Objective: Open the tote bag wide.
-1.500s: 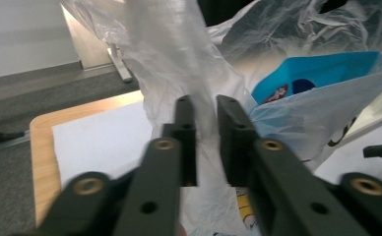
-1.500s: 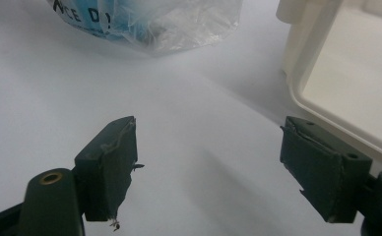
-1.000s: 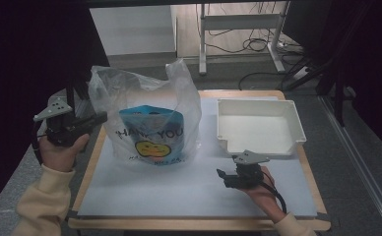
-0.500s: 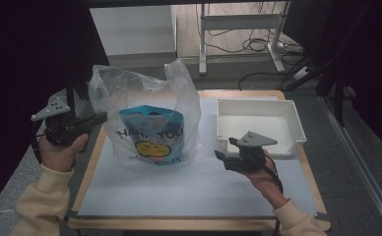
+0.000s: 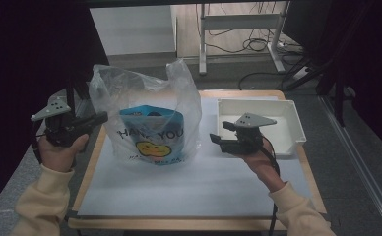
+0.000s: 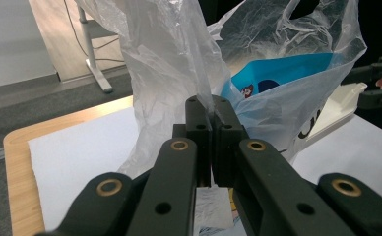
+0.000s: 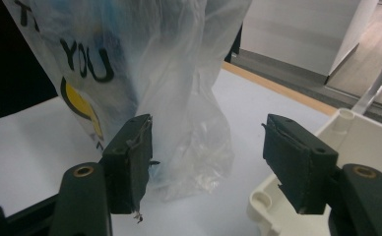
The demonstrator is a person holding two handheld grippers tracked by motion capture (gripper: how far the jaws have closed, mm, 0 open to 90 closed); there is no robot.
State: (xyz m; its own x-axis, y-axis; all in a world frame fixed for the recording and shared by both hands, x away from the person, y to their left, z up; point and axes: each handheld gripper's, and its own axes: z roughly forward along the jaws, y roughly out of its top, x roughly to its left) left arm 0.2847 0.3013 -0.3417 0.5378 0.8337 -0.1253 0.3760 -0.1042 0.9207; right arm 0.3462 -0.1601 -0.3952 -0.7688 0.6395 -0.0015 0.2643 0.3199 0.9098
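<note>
A clear plastic bag printed THANK YOU with a yellow smiley stands upright on the white sheet, and a blue pack sits inside it. My left gripper is shut on the film of the bag's left rim, which is pinched between the jaws. My right gripper is raised to the right of the bag, a little apart from it. It is open; its jaws have just been closing, with nothing between them. In the right gripper view the bag lies beyond the fingertips.
A white plastic tray stands at the back right, just behind my right hand, and its corner is close to the right jaw. A white sheet covers the wooden table. Desk legs and cables lie on the floor beyond.
My right gripper has lifted off the table near the front and moved up and left toward the bag. The left gripper and the bag have stayed put.
</note>
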